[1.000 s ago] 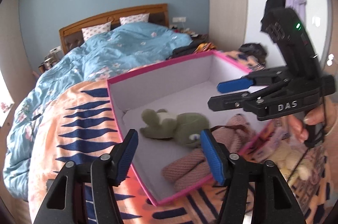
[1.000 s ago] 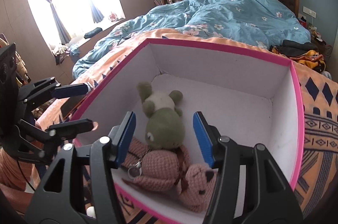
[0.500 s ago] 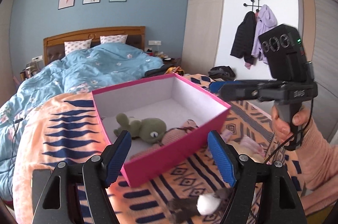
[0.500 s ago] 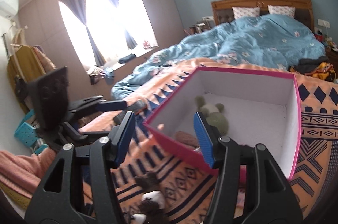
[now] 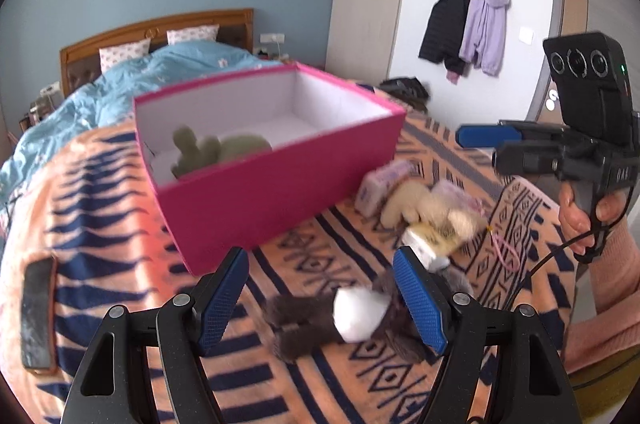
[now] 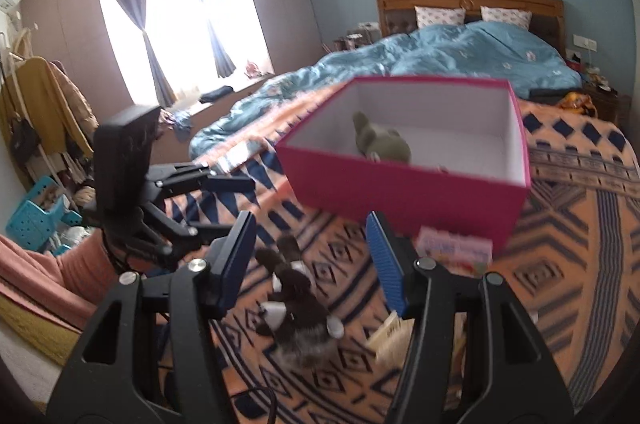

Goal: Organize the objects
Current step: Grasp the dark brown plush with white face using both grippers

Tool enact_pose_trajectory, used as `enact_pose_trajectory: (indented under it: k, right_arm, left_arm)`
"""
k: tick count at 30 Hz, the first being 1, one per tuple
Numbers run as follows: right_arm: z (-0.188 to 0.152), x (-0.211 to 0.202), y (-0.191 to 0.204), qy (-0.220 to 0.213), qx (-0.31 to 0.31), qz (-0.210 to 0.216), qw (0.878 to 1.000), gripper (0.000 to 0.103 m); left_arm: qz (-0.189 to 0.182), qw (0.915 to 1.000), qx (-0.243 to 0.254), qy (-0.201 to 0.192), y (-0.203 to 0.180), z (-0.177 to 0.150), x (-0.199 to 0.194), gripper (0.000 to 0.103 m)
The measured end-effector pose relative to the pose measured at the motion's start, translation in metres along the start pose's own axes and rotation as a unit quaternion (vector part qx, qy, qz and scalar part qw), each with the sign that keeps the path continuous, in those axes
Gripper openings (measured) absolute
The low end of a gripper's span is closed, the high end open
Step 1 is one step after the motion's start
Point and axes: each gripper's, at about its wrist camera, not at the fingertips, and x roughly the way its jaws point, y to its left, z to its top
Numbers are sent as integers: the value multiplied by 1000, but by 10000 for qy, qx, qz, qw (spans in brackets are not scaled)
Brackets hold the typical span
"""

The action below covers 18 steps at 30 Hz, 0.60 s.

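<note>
Hovering over a woven patterned blanket (image 5: 120, 224), the left claw (image 5: 320, 300) gapes empty above a furry dark plush (image 5: 320, 320). The right claw (image 6: 312, 260) is likewise open and empty. Far behind sits a rectangular pink cardboard box (image 5: 280, 180).

Left black two-finger gripper with blue textured pads (image 5: 320, 300) is pointing downward at a slant, its jaws standing apart with nothing pressed between them. Right black two-finger gripper with blue pads (image 6: 310, 260) is angling down likewise, jaws parted and gripping nothing. At three o'clock in the left view, a hand (image 5: 588, 220) in a pink sleeve (image 5: 608, 288) is grasping the right gripper's handle.
</note>
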Motion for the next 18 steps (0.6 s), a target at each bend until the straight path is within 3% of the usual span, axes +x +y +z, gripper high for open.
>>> enact_pose_trajectory:
  k: [7,18]
  right_arm:
    - [-46,14,5,529,-100,-400,9978,59]
    - [-78,48,22,1027,-290,-279,9939,59]
  left_arm:
    - [26,9997,-61,255,-7,-18,12,77]
    - [65,9987,-343,374,-3,-31,15,77]
